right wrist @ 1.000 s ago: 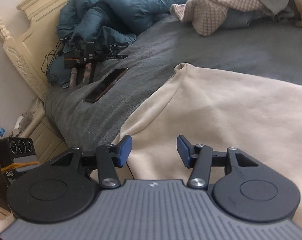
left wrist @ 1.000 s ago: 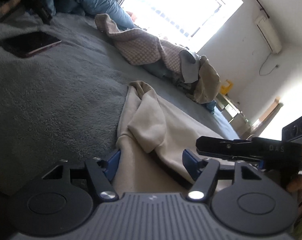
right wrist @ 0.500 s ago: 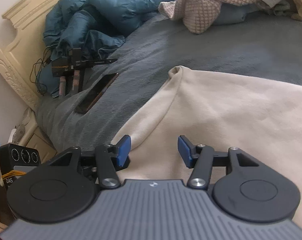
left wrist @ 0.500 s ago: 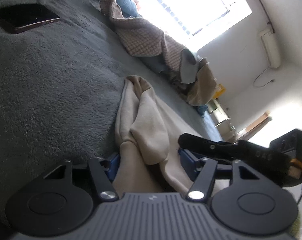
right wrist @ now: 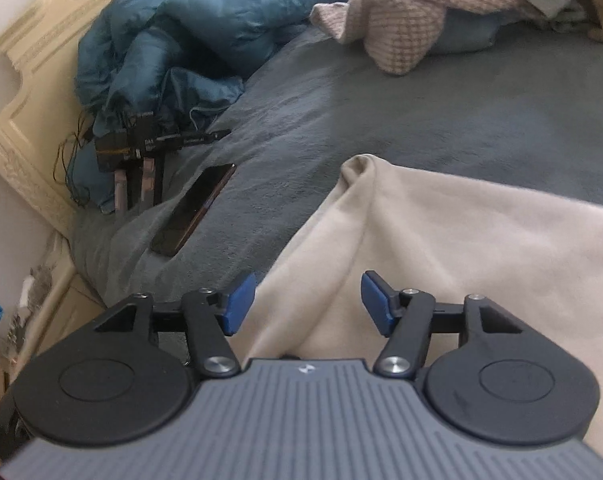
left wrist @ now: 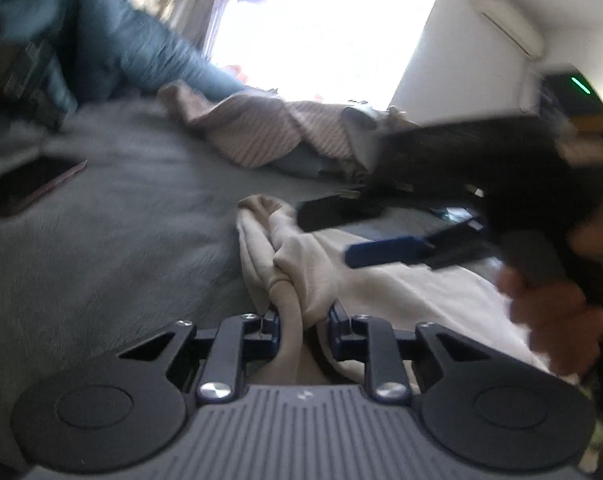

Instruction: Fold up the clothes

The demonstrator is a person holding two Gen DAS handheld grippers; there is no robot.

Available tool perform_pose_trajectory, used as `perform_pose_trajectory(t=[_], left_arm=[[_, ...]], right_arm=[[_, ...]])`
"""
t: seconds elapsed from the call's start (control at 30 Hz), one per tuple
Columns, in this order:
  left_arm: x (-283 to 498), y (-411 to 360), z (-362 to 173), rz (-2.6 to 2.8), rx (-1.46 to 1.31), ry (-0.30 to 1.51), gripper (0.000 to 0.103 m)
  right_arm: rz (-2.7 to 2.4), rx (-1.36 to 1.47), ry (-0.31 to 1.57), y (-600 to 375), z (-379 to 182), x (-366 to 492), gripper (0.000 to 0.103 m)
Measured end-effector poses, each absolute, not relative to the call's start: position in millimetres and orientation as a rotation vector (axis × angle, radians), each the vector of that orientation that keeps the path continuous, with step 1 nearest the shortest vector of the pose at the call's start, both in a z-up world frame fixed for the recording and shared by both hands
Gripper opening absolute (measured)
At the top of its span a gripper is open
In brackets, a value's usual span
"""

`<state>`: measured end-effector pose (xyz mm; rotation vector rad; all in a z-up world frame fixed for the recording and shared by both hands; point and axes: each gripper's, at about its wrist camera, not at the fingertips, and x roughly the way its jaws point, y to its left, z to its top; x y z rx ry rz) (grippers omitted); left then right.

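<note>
A beige garment (left wrist: 301, 256) lies spread on the grey bedspread (left wrist: 121, 248), one edge gathered into a thick fold. My left gripper (left wrist: 304, 326) is closing its jaws, and the blue pads pinch that fold. The left wrist view is blurred by motion. In it the right gripper's blue finger (left wrist: 385, 251) hovers above the garment, held by a hand (left wrist: 553, 320). In the right wrist view my right gripper (right wrist: 307, 300) hangs just over the garment (right wrist: 461, 248) near its left edge. Its jaws are opening, cloth lies under the gap, and the pads press on nothing.
A dark phone (right wrist: 193, 208) lies on the bedspread (right wrist: 381, 112) left of the garment. Behind it sits a black device with cables (right wrist: 141, 148), against a blue duvet (right wrist: 181, 40). A checked cloth (right wrist: 413, 28) tops a clothes pile at the back. The cream headboard (right wrist: 29, 40) stands left.
The left jaws have narrowed onto the garment's fold and the left view has rolled and lifted. The right gripper's jaws have spread a little wider and it has shifted over the garment.
</note>
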<state>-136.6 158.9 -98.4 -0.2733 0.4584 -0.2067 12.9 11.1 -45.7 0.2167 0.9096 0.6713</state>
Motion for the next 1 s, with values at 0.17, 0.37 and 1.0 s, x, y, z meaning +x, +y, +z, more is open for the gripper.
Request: perform_pose_trajectory(t=[0.17,0.37,1.0], left_arm=[[-143.7,129.7,-92.7,-0.240,-0.125,0.393,0.022],[-145.2,102.5,-93.2,-0.255,-0.004,0.367,0.022],[-154.8,77.8,-69.1,-0.344,0.010,0.353,0.022]], right_arm=[[0.669,0.117,0.961,34.3,-46.5,27.1,0.062],[0.671,-0.051,0.968,54.3,-52.2,22.3,0.063],[0.634,0.146,0.742,-22.1,-36.3,-11.1,0.012]])
